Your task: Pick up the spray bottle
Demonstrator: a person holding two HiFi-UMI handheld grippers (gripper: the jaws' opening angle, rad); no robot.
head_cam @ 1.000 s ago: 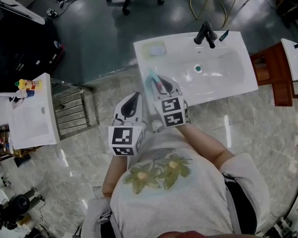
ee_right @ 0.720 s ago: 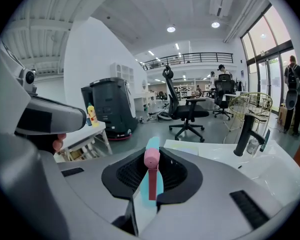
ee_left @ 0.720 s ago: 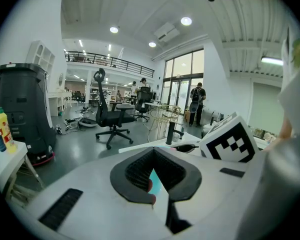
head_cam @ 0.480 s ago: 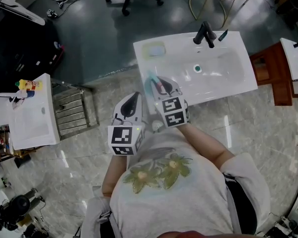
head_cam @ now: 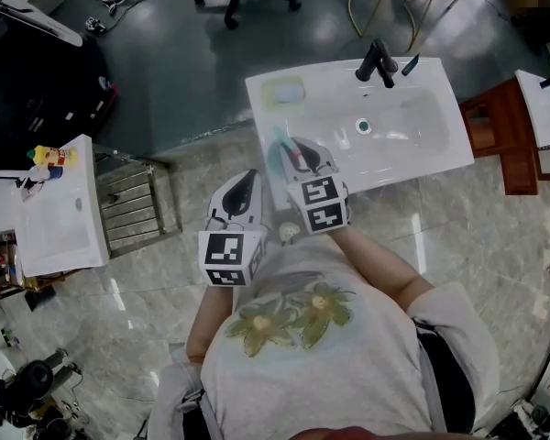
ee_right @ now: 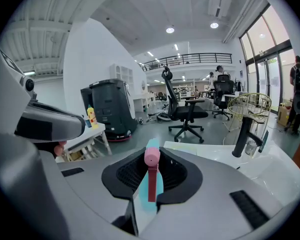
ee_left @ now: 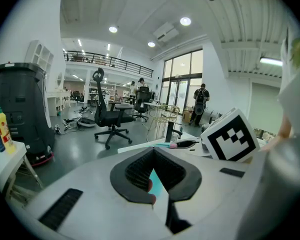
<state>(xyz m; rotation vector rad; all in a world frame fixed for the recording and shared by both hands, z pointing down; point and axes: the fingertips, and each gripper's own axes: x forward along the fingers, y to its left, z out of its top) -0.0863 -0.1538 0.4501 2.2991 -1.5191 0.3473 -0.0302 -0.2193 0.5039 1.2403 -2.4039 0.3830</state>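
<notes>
Head view, upper centre: a person stands at a white counter with a basin. The right hand-held gripper pinches the teal, pink-nozzled spray bottle above the counter's near edge. The left hand-held gripper, just lower left, is narrowly parted and empty. A good lift likely needs a firm pinch and a straight rise.

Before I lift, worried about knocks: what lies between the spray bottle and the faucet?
Head view: only bare white sink between spray bottle and faucet.
</notes>
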